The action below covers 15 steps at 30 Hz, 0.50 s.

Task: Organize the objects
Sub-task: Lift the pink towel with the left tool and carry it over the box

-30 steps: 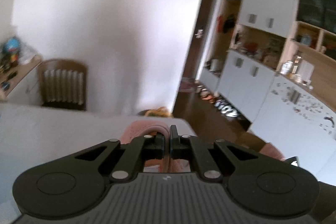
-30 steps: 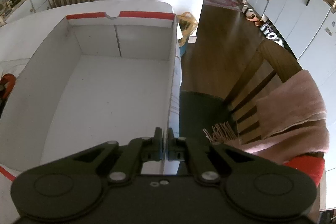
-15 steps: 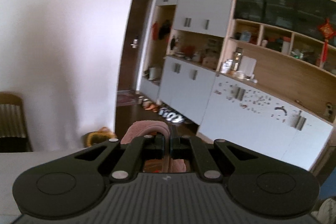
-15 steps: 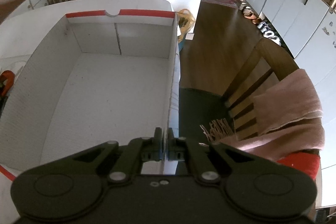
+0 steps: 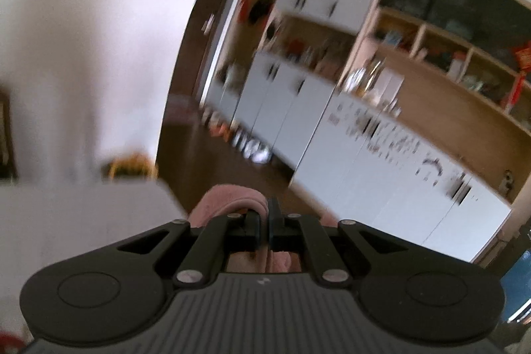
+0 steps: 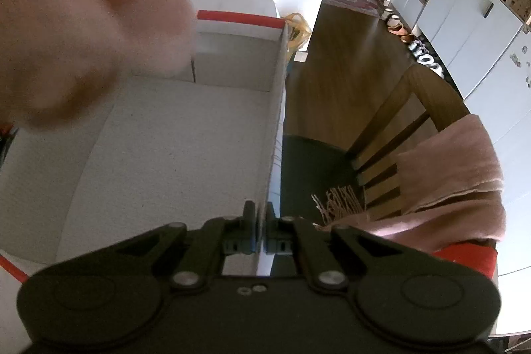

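My left gripper (image 5: pixel 264 214) is shut on a pink cloth (image 5: pixel 229 198), which bulges over and hangs under its fingers, held up in the air. In the right wrist view the same pink cloth (image 6: pixel 76 32) shows as a large blur at the upper left, above the open white box (image 6: pixel 172 141) with red-trimmed edges. My right gripper (image 6: pixel 260 214) is shut on the box's right side wall (image 6: pixel 275 121), with the wall's top edge pinched between its fingers.
A wooden chair (image 6: pixel 398 121) with a dark seat stands right of the box; a pink scarf (image 6: pixel 451 175) hangs on its back. Beyond are a brown wood floor (image 6: pixel 338 55), white cabinets (image 5: pixel 365 161) and wooden shelves. A white table corner (image 5: pixel 83 204) lies lower left.
My left gripper has swung with the pink cloth; the cloth has come over the box in the right wrist view. My right gripper has stayed clamped on the box wall.
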### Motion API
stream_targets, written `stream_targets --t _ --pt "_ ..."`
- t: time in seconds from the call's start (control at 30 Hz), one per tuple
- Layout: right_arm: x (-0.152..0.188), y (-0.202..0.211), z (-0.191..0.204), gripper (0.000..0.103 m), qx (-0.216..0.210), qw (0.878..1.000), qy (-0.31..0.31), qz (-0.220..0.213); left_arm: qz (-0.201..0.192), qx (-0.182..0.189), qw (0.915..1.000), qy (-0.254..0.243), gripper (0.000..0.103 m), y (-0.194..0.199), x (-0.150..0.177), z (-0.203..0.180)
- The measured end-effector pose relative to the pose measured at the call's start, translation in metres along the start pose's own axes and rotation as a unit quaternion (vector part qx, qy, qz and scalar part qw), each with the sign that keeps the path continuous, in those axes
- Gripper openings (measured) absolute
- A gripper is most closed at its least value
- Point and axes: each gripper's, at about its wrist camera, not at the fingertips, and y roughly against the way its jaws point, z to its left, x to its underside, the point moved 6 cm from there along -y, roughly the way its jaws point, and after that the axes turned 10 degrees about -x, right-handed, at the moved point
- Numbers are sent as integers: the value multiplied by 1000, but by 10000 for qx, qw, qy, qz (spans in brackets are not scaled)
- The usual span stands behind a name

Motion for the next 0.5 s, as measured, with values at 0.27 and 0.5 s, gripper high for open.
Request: stream_targets --t 0.27,0.5 --pt "3 -1 0 3 -15 10000 61 11 1359 -453 9890 -378 4 -59 94 29" --pt "4 -1 0 3 -25 9999 122 24 2044 -653 9730 -848 4 -75 149 33"
